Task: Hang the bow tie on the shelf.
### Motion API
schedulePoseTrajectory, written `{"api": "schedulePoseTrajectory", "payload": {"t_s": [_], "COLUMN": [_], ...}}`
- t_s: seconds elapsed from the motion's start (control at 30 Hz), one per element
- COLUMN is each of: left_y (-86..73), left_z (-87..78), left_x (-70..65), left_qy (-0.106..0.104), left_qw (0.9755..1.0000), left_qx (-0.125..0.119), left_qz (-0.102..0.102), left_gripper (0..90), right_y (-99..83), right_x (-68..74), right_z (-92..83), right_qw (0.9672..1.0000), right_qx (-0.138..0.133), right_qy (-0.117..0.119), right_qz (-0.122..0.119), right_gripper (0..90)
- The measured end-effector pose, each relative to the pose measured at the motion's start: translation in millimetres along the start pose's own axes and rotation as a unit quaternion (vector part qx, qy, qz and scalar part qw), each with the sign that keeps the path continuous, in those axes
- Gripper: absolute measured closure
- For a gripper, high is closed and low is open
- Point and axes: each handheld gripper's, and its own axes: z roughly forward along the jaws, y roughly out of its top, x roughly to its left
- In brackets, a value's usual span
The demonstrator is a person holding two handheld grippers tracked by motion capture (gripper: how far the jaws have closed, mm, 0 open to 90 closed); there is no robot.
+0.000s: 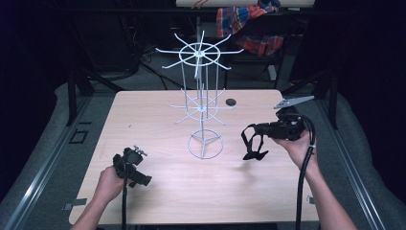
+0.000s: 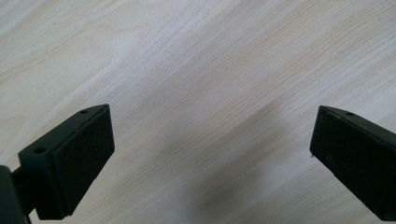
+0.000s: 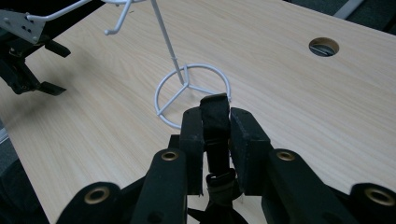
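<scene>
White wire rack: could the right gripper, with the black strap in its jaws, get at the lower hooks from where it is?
Probably yes: the right gripper holds the black strap beside the white wire rack, with bare table between.

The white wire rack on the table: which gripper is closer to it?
Right. The right gripper, holding a black strap, hovers just beside the white wire rack; the left gripper sits farther off near the table's edge.

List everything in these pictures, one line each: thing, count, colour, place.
wire rack: one, white, two tiers of hooks, standing mid-table on a ring base.
black strap: one, held in the right gripper, hanging just above the table, right of the rack base.
table: one, light wood, with a round hole near the far edge.
plaid cloth: one, red, blue and orange, behind the table.
left gripper: one, black, open, low over bare wood.
right gripper: one, black, shut on the strap.
</scene>
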Motion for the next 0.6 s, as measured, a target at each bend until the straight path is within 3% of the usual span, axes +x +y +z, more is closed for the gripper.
{"api": "schedulePoseTrajectory", "payload": {"t_s": [0.6], "left_y": [-0.5], "left_z": [-0.5], "left_x": [1.4], "left_qy": [0.0], "left_qw": [1.0], "left_qx": [0.002], "left_qz": [0.0], "left_gripper": [0.0], "right_y": [25.0], "right_x": [3.2], "right_z": [14.7], "right_qw": [0.9999], "right_qx": [-0.007], "right_qy": [-0.008], "right_qz": [-0.007], "right_gripper": [75.8]}}
